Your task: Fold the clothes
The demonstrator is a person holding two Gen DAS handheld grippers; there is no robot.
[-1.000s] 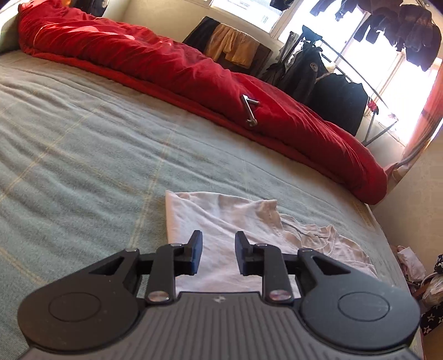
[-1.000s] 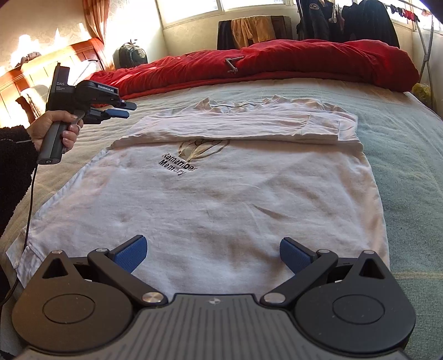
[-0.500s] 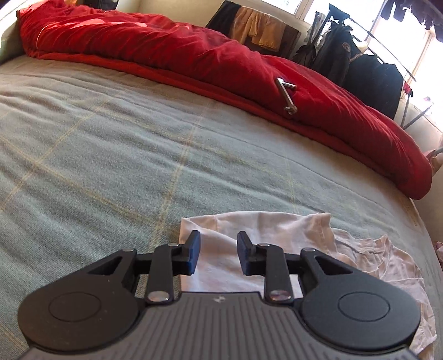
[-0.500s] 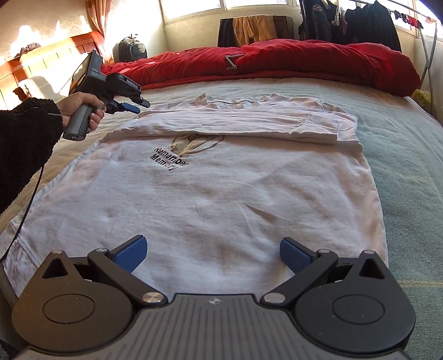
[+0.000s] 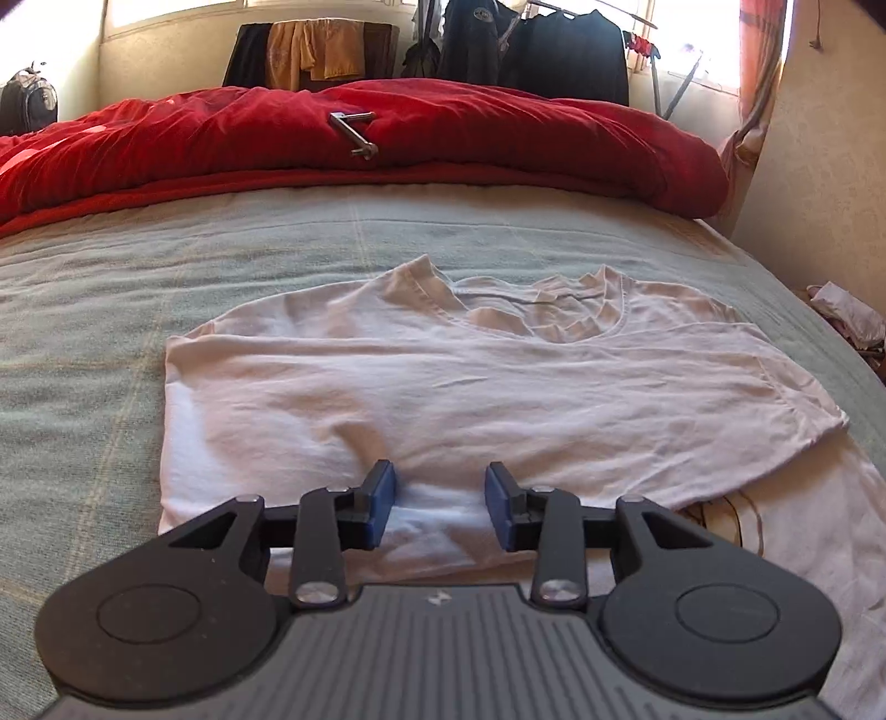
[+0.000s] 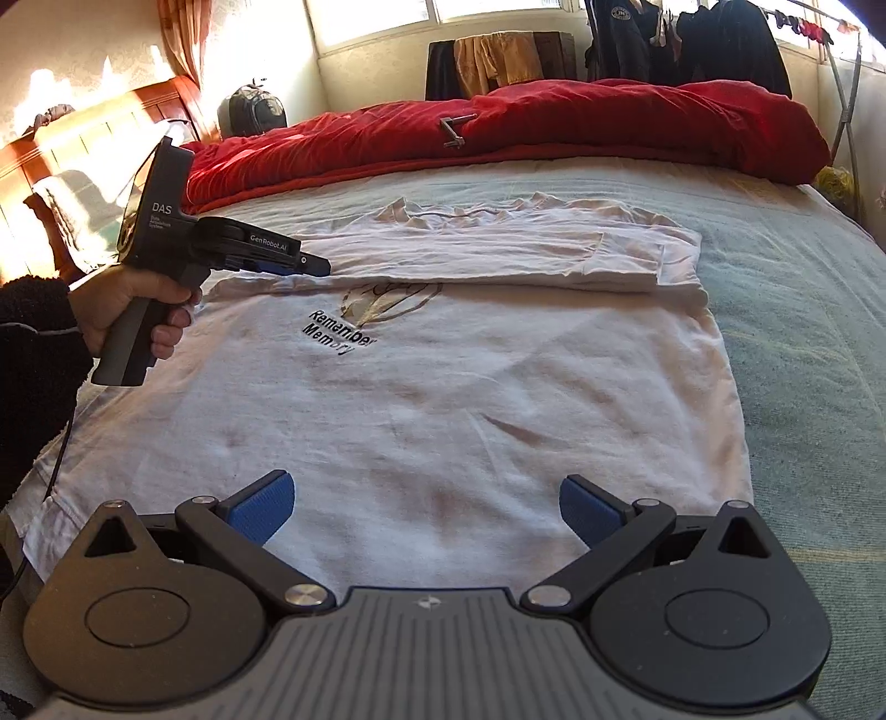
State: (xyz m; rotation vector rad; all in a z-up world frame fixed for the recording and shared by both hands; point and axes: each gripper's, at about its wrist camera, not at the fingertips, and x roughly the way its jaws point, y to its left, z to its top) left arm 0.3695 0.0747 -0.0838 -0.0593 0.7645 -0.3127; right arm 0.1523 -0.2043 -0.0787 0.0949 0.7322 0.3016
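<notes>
A white T-shirt point(image 5: 470, 387) lies flat on the green bedspread point(image 5: 83, 332), its sleeves folded across the chest and the collar towards the far side. My left gripper point(image 5: 442, 507) hovers low over the near edge of the folded sleeve band, partly open, with only cloth lying beneath the gap. The right wrist view shows the T-shirt point(image 6: 443, 399) with its "Remember Memory" print. In that view a hand point(image 6: 127, 310) holds the left gripper point(image 6: 318, 270) at the shirt's left shoulder. My right gripper point(image 6: 426, 507) stands wide open above the shirt's hem with nothing in it.
A red duvet point(image 5: 498, 144) is heaped along the far side of the bed with a metal tool point(image 5: 354, 133) on it. Dark clothes on a rack point(image 5: 554, 50) hang behind. A backpack point(image 6: 252, 111) and wooden headboard point(image 6: 83, 144) are at the left.
The left gripper has swung right and moved in over the shirt's folded sleeves, and its jaws have widened a little. The right gripper has stayed put and open.
</notes>
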